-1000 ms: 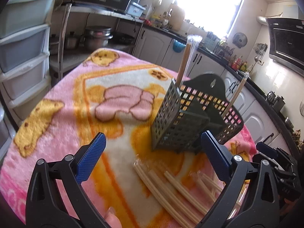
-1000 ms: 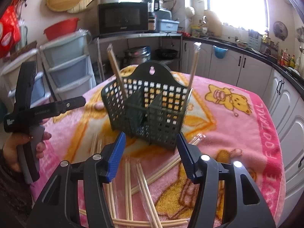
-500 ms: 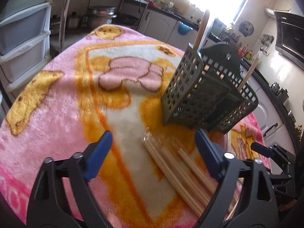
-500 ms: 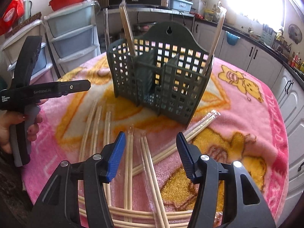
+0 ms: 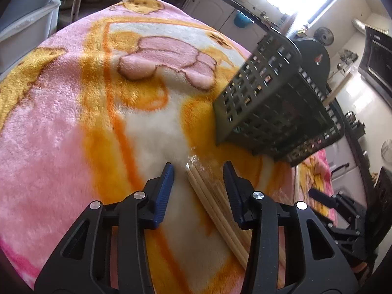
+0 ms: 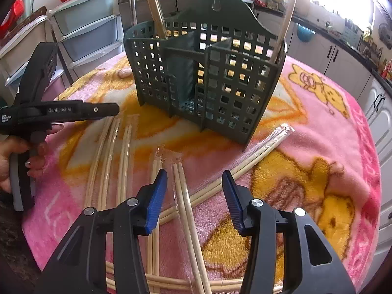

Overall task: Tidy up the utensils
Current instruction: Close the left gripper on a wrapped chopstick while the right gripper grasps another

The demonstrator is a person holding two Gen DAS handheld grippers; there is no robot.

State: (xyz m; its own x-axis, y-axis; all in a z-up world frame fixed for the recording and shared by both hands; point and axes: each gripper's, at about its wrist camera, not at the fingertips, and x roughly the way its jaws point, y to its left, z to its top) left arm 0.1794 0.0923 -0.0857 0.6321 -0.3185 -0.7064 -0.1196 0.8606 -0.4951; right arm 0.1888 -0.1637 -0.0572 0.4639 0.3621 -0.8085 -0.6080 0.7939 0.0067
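Blanket (image 6: 330, 127) lettering; gripper (image 6: 61, 112) marked "GenRobot.AI"

Fluffy fleece blanket (image 6: 330, 147); matt plastic caddy (image 6: 220, 93); wooden chopsticks (image 6: 186, 196).

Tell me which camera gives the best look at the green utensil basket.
Right wrist view: the green utensil basket appears whole, dividers and two standing chopstick pairs visible. The left wrist view catches it only obliquely, blurred, from one corner.

Left tool: our black plastic left gripper (image 5: 198, 171) has ribbed blue pads (image 5: 163, 196) and silver screws.
Right tool: our matching black right gripper (image 6: 194, 178), blue-lined.
Marking: we read white "GenRobot.AI" lettering on the left gripper's side.
Nails: our hand (image 6: 17, 156) wears pale polish.
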